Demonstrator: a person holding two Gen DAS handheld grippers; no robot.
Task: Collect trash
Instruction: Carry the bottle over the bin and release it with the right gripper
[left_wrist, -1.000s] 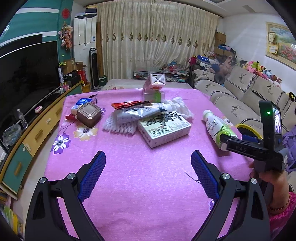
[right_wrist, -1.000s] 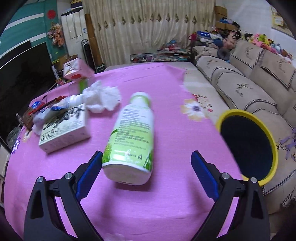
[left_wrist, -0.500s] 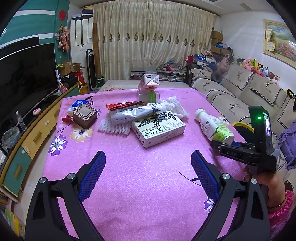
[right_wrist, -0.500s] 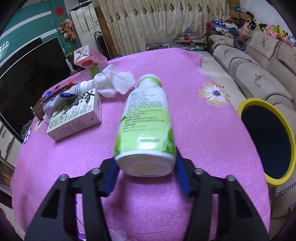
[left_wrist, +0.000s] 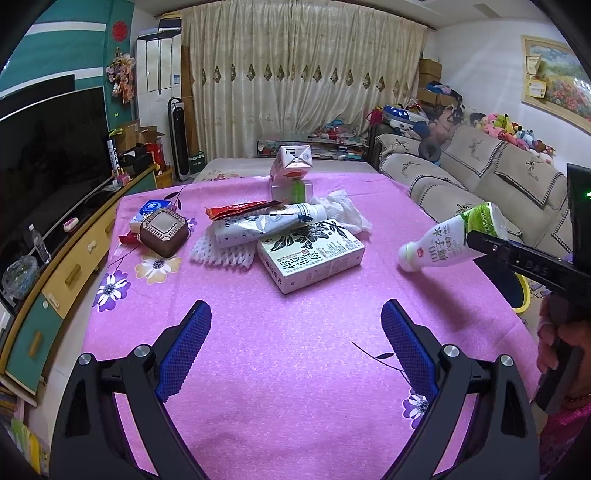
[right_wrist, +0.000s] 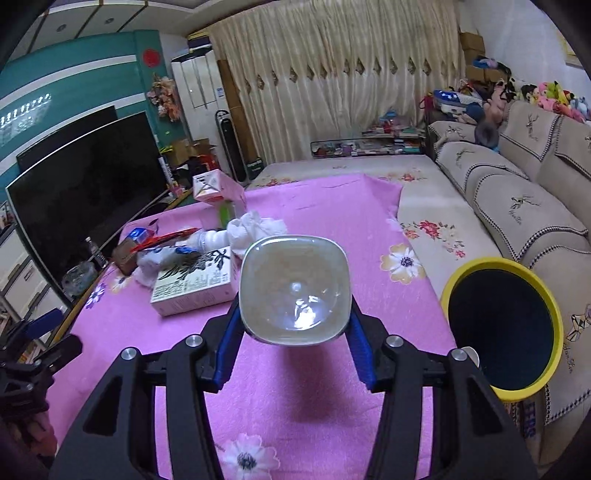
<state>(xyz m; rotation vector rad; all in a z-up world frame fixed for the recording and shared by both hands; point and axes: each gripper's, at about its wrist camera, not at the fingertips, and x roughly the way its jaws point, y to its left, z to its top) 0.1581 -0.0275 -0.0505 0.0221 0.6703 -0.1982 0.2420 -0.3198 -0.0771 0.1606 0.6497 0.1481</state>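
Observation:
A white bottle with a green label (right_wrist: 293, 291) hangs clear of the pink tablecloth (right_wrist: 303, 406), its square base facing the right wrist camera. My right gripper (right_wrist: 293, 325) is shut on the bottle near its base, blue pads pressing both sides. From the left wrist view the bottle (left_wrist: 443, 240) tilts cap-down at the right, held by the right gripper (left_wrist: 480, 236). My left gripper (left_wrist: 295, 314) stands open and empty over the near cloth. The yellow-rimmed bin (right_wrist: 491, 264) sits off the table's right edge.
On the table's middle lie a leaf-print box (left_wrist: 310, 254), a crumpled tissue (left_wrist: 340, 210), a squeezed tube (left_wrist: 258, 225), a red wrapper (left_wrist: 240, 210), a foam net (left_wrist: 221, 254), a pink carton (left_wrist: 291, 166) and a brown square box (left_wrist: 164, 230). A sofa (left_wrist: 480, 162) is on the right and a TV (left_wrist: 48, 155) on the left.
My right gripper closed on the bottle, which lay on the cloth, then lifted it and tipped its base toward the camera. The left gripper stayed open and barely moved.

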